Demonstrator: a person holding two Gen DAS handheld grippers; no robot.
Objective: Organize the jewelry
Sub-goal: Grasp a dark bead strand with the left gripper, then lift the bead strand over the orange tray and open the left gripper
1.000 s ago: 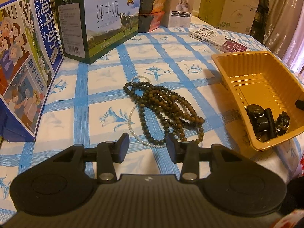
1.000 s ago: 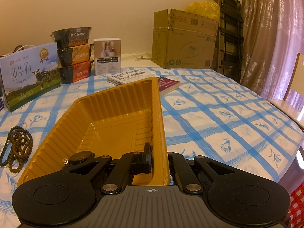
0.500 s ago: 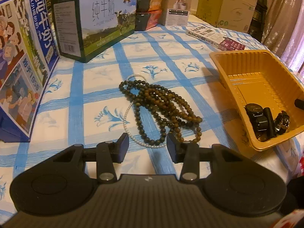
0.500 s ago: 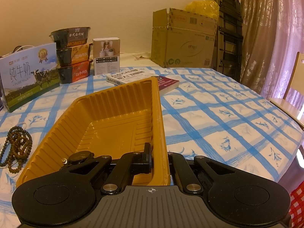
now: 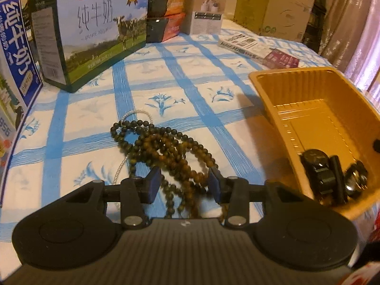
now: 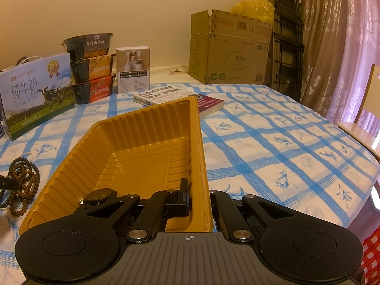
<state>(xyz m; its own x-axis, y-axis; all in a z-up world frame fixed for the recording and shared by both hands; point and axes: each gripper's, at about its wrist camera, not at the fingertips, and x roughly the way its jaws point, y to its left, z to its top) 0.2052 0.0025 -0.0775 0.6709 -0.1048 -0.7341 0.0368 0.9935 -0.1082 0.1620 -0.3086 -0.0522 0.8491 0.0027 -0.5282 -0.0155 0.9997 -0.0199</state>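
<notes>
1. Both tongs are working over the checked blue-and-white tablecloth (image 5: 185,76): the left gripper (image 5: 184,185) is hovering with its fingers spread wide on either side of the bead strands, and the right gripper (image 6: 199,198) is pinching the right-hand wall of the yellow tray (image 6: 142,142), one finger inside and one outside.
2. That tray is sitting to the right of the left gripper, holding dark watches (image 5: 332,175) in its near corner, just left of the right gripper's inner finger.
3. Brown bead necklaces (image 5: 166,147) are lying tangled on the cloth, running from ahead of the left gripper back between its fingers.
4. Underneath them a thin pearl strand (image 5: 136,114) is peeking out at the far end.
</notes>
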